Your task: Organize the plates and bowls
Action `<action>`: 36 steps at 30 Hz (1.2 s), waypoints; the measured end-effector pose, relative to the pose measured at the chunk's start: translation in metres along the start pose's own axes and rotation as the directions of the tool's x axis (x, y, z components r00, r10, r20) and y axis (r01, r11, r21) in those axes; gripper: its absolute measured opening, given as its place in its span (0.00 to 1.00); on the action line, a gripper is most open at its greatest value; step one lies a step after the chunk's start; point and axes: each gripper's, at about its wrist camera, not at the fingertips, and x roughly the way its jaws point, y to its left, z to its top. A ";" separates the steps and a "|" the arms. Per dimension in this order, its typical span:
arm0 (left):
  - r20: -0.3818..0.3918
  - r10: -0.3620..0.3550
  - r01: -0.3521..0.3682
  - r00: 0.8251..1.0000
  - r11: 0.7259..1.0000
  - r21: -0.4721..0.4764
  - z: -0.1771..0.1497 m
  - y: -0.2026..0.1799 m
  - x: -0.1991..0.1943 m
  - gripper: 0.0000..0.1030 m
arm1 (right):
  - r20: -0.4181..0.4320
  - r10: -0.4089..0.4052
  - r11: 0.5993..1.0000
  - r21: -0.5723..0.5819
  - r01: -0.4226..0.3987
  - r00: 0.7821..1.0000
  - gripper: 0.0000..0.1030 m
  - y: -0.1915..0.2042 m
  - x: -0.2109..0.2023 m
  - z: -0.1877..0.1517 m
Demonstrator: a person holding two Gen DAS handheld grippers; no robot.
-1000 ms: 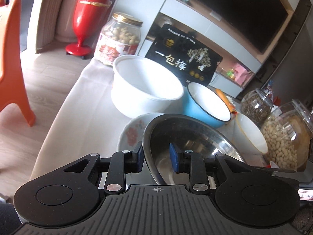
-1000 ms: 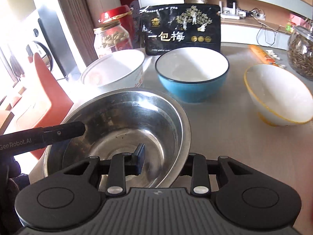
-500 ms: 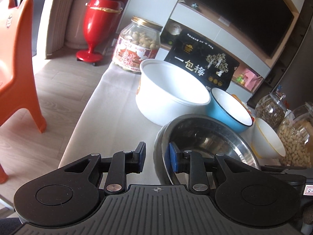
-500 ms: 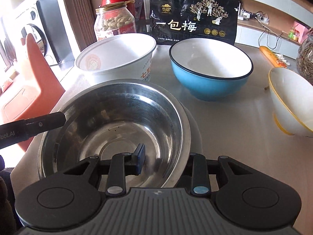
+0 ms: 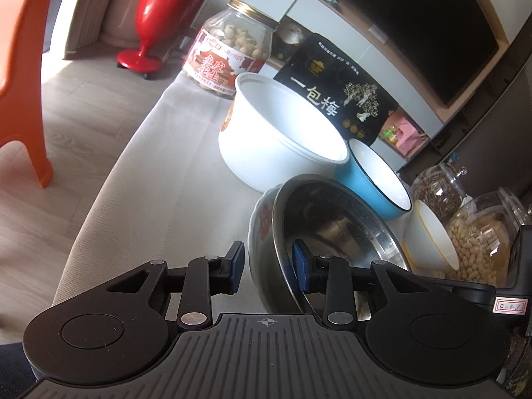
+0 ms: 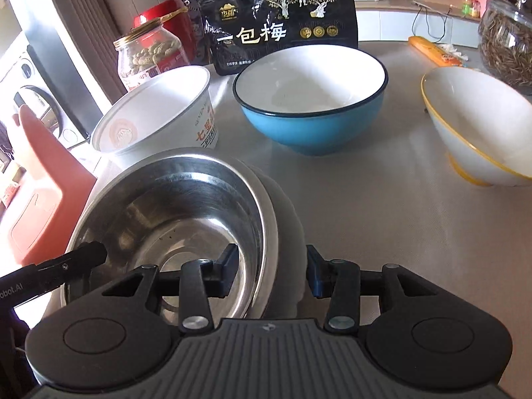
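Observation:
A steel bowl (image 6: 173, 209) sits nested in a white floral bowl (image 5: 262, 222) on the grey table. My left gripper (image 5: 267, 264) is open, its fingers straddling the near rims of both bowls. My right gripper (image 6: 271, 271) is open, straddling the rims on the other side, one finger inside the steel bowl. A white paper tub (image 6: 156, 113), a blue bowl (image 6: 312, 99) and a yellow-rimmed white bowl (image 6: 478, 126) stand behind. The steel bowl (image 5: 335, 226) also shows in the left wrist view.
A peanut jar (image 5: 229, 50), a black snack bag (image 6: 282, 13) and glass jars of seeds (image 6: 505, 40) and nuts (image 5: 478, 242) line the table's back and right. An orange chair (image 5: 20, 66) stands off the table's left edge.
Both grippers have opened wider around the bowl rims. The steel bowl has come down into the floral bowl. The views have shifted closer to the table.

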 end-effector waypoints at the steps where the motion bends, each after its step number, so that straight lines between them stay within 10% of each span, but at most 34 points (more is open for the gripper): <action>1: -0.003 -0.004 0.004 1.000 1.000 -0.002 0.000 0.000 0.000 0.32 | -0.001 -0.011 1.000 -0.012 0.010 1.000 0.43 0.002 0.001 -0.002; 13: -0.009 0.146 -0.146 0.989 0.989 0.020 -0.001 -0.011 -0.016 0.32 | -0.019 0.068 0.996 -0.059 -0.069 0.997 0.43 0.010 -0.012 -0.023; 19: 0.204 0.228 -0.258 0.952 0.956 0.137 0.010 -0.062 -0.050 0.32 | 0.135 0.055 0.995 -0.093 -0.043 0.989 0.46 -0.008 -0.048 -0.023; 22: 0.233 0.110 -0.158 0.966 0.968 0.195 0.019 -0.100 -0.051 0.32 | 0.270 0.012 0.999 -0.050 0.001 0.963 0.50 -0.039 -0.078 -0.016; 25: 0.084 -0.053 0.037 0.995 0.982 0.188 0.025 -0.136 -0.017 0.32 | 0.397 -0.112 0.993 0.025 0.112 0.911 0.52 -0.077 -0.101 -0.010; 28: -0.088 -0.158 0.170 0.983 0.975 0.142 0.017 -0.179 0.040 0.32 | 0.422 -0.181 0.983 0.102 0.152 0.888 0.67 -0.129 -0.113 0.002; 36: -0.150 -0.091 0.112 0.985 0.984 0.138 0.003 -0.249 0.141 0.32 | 0.282 -0.244 0.966 0.157 0.206 0.928 0.67 -0.222 -0.078 0.063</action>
